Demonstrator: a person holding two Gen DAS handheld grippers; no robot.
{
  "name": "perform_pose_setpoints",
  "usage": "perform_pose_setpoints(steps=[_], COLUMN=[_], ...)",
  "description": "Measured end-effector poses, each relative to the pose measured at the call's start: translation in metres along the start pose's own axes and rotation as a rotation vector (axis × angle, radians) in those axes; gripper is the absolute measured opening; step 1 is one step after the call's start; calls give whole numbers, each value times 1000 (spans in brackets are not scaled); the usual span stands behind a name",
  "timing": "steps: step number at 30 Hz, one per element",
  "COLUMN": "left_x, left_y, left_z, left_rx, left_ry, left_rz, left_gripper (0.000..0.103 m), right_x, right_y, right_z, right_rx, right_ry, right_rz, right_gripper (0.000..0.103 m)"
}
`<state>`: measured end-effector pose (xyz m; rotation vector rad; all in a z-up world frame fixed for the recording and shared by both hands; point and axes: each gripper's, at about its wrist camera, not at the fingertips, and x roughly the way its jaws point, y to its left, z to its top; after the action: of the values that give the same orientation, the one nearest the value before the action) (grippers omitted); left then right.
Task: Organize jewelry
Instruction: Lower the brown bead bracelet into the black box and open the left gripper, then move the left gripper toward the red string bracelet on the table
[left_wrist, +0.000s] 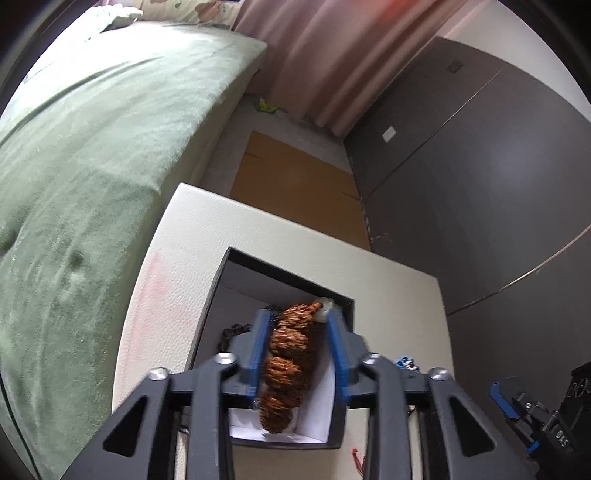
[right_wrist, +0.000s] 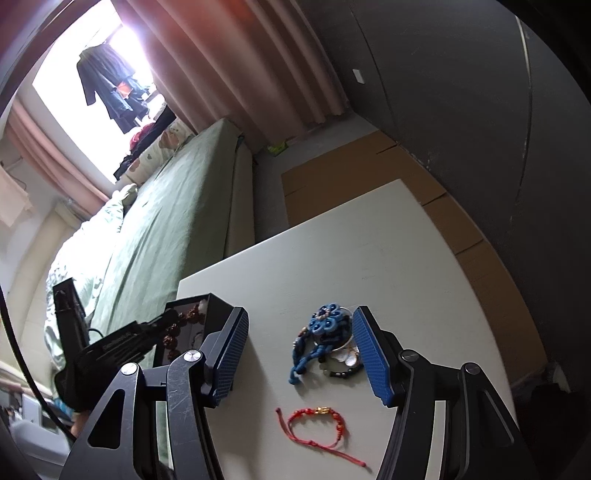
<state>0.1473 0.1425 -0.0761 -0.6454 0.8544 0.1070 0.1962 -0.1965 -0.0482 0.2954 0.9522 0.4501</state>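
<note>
My left gripper (left_wrist: 298, 317) is shut on a brown bead bracelet (left_wrist: 286, 365) and holds it over a black box (left_wrist: 236, 269) with a white inside, on the white table (left_wrist: 177, 258). The box (right_wrist: 216, 308) and the left gripper (right_wrist: 155, 328) also show in the right wrist view. My right gripper (right_wrist: 299, 332) is open and empty above the table (right_wrist: 388, 251). Between its fingers lie a blue knotted flower ornament (right_wrist: 325, 325) and a bracelet of dark and pale beads (right_wrist: 343, 363). A red string bracelet (right_wrist: 317, 424) with a gold charm lies nearer me.
A bed with a green cover (left_wrist: 81, 166) runs along the table's left side. Flat cardboard (left_wrist: 295, 184) lies on the floor beyond the table. A dark grey wardrobe (left_wrist: 480, 184) stands at the right. Pink curtains (right_wrist: 240, 74) hang at the back.
</note>
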Motion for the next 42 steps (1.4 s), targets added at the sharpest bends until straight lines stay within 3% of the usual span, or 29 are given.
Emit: perform_pose_setpoints(steps=[2,9,20,28,33,42], left_x=[-7,-12,-9,2,14,47], left_y=[-3,-24,-84,-110,-120,-108], left_z=[-2,-12,-62,-110,-135,-151], left_rx=[7,42,243,379,475,525], left_ry=[-30,-18,49,126,133,208], left_rz=[-5,-37,-48,-4,58,137], left_gripper=[52,52,52,52,52,52], right_x=[-4,-9,-26,-38,-42,-34], right_y=[-4,-20,-44,-65,-76,-85], right_z=[0,-4,-17,-28,-32,-40], right_rx=[4,32,61,84,96,98], right_ry=[0,27,64,85,95,140], right_rz=[-7,-45,-91,-106,-120,-143], right_gripper=[60,60,60,59,59,59])
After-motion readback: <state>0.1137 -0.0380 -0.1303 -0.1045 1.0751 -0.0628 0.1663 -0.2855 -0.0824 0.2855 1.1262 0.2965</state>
